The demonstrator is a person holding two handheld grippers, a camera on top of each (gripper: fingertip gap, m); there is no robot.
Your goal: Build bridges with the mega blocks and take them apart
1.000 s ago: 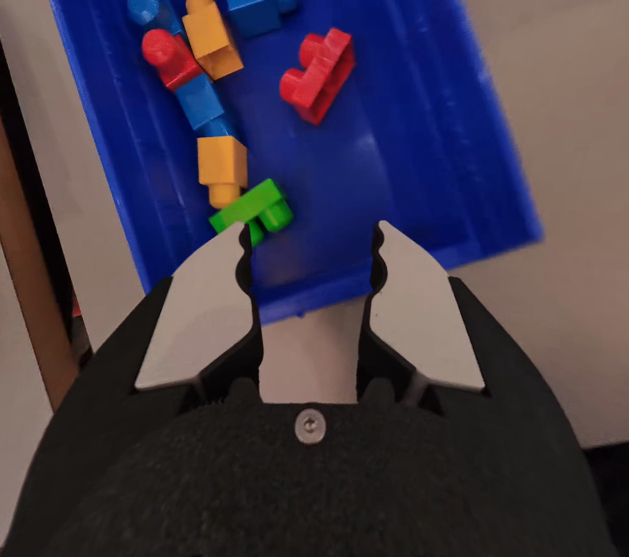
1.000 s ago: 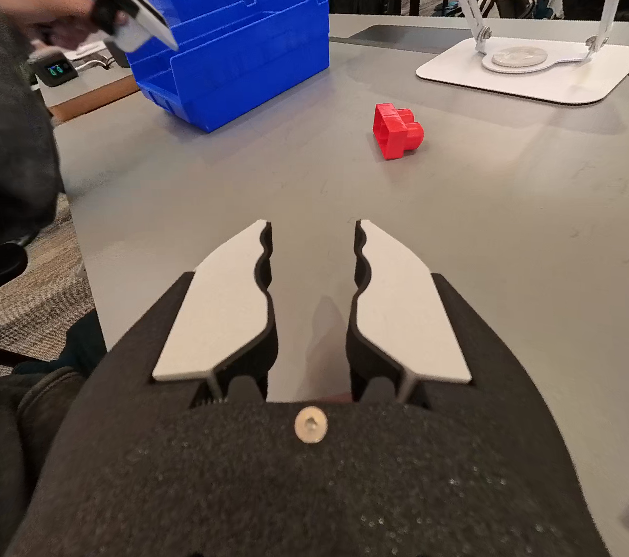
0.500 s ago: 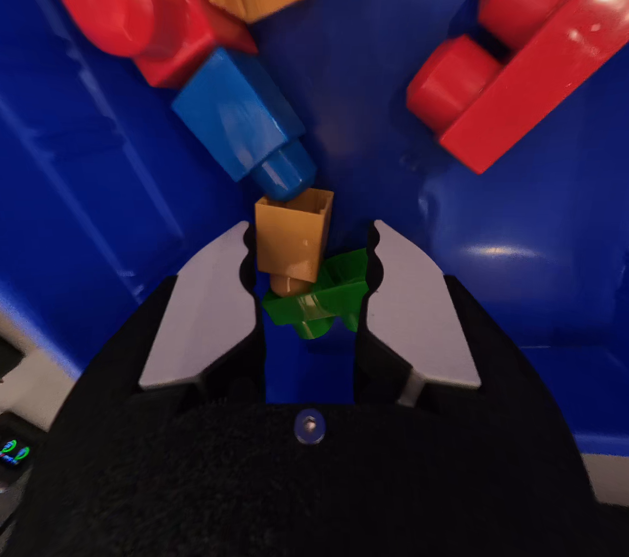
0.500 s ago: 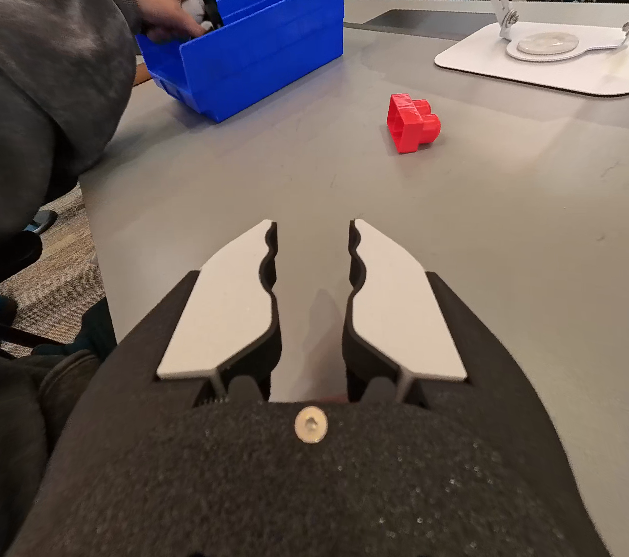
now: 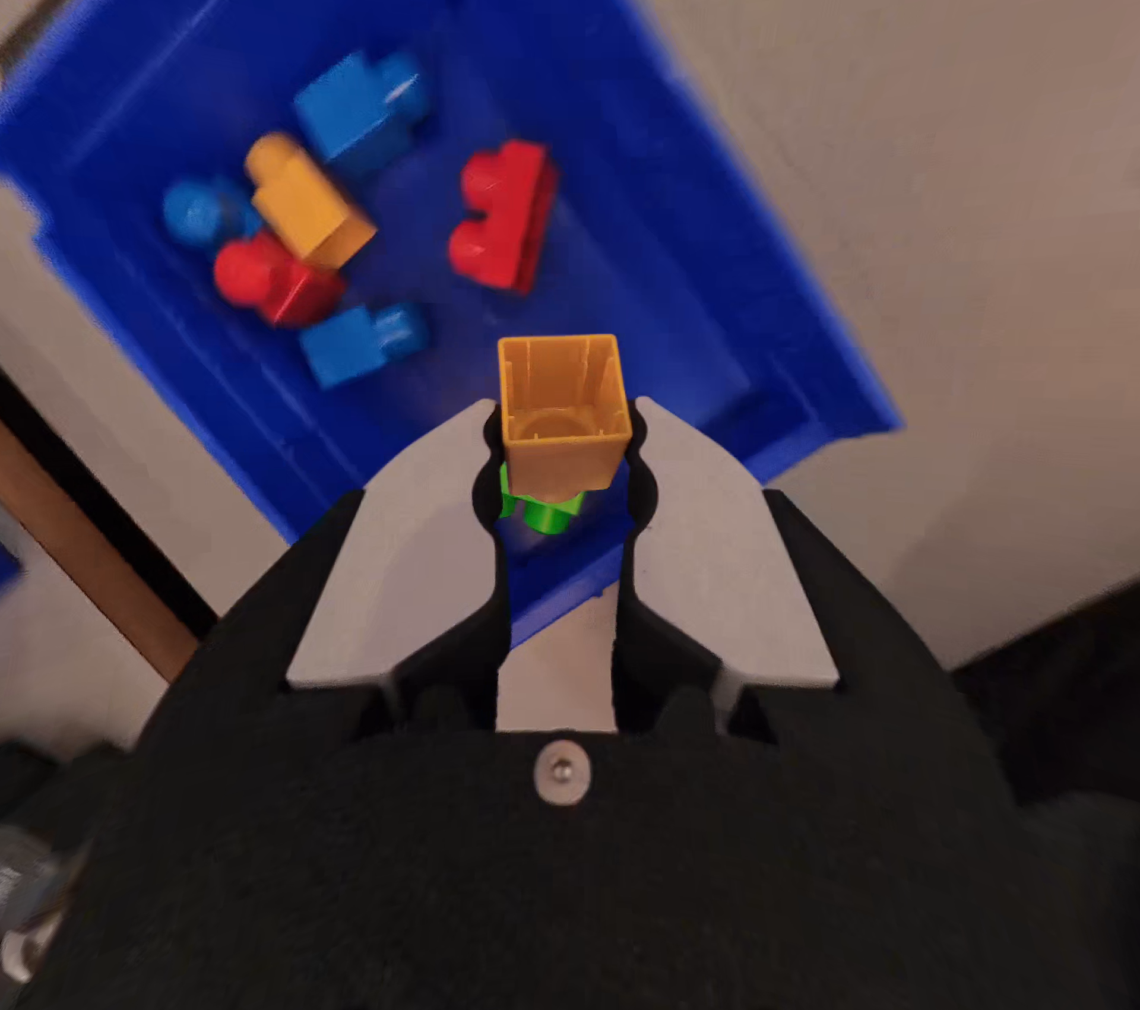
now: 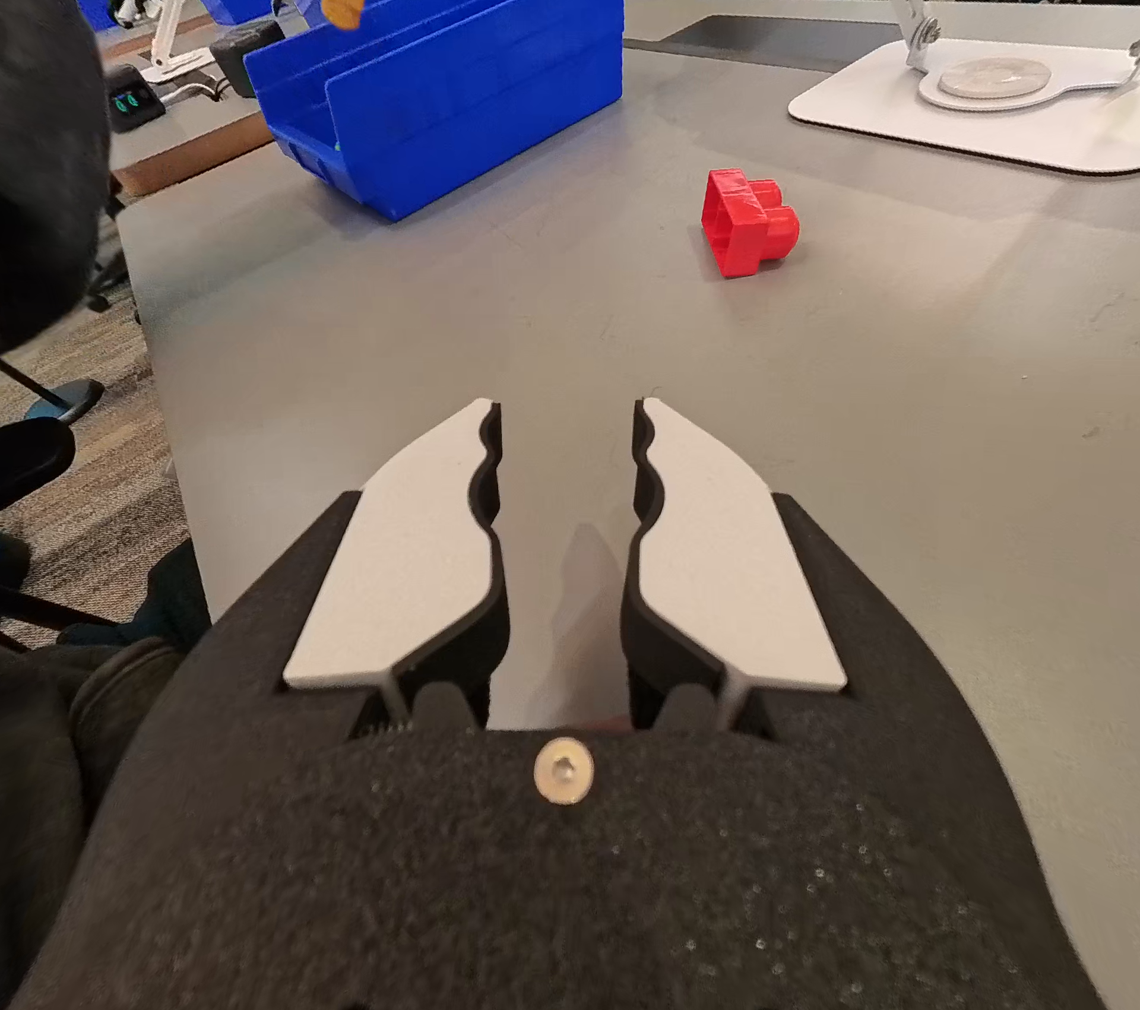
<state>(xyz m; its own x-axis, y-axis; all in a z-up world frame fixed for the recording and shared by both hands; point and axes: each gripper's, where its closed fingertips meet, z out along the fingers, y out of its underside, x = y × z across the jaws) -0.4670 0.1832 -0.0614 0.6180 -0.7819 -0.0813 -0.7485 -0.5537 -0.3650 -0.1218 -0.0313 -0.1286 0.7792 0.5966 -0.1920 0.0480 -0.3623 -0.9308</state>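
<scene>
Left wrist view shows the left claw [image 5: 564, 440] clamped on a single-stud orange block [image 5: 562, 413], lifted above the blue bin [image 5: 709, 129], its hollow underside facing the camera. Directly behind it, down in the bin, a green block [image 5: 544, 513] peeks out. Six more pieces lie on the bin floor: a red two-stud block [image 5: 503, 215], a second orange block [image 5: 305, 203], two blue single-stud blocks [image 5: 361, 107] [image 5: 358, 342], a red single-stud block [image 5: 274, 280] and one more blue piece [image 5: 203, 212] half hidden at the left.

From the right wrist view, the right claw [image 6: 566, 413] hangs over the grey surface [image 6: 432, 339] with its jaws apart and nothing between them. One red two-stud block [image 6: 746, 221] lies on its side out on the surface, well apart from the bin and from the white stand base [image 6: 987, 117] at the far right.

I'd say the build has barely begun. No two blocks are joined anywhere I can see, and only that one red piece is out. The orange one looks like a likely pillar. What's left is nearly everything: setting down supports, spanning them, then pulling it all apart.
</scene>
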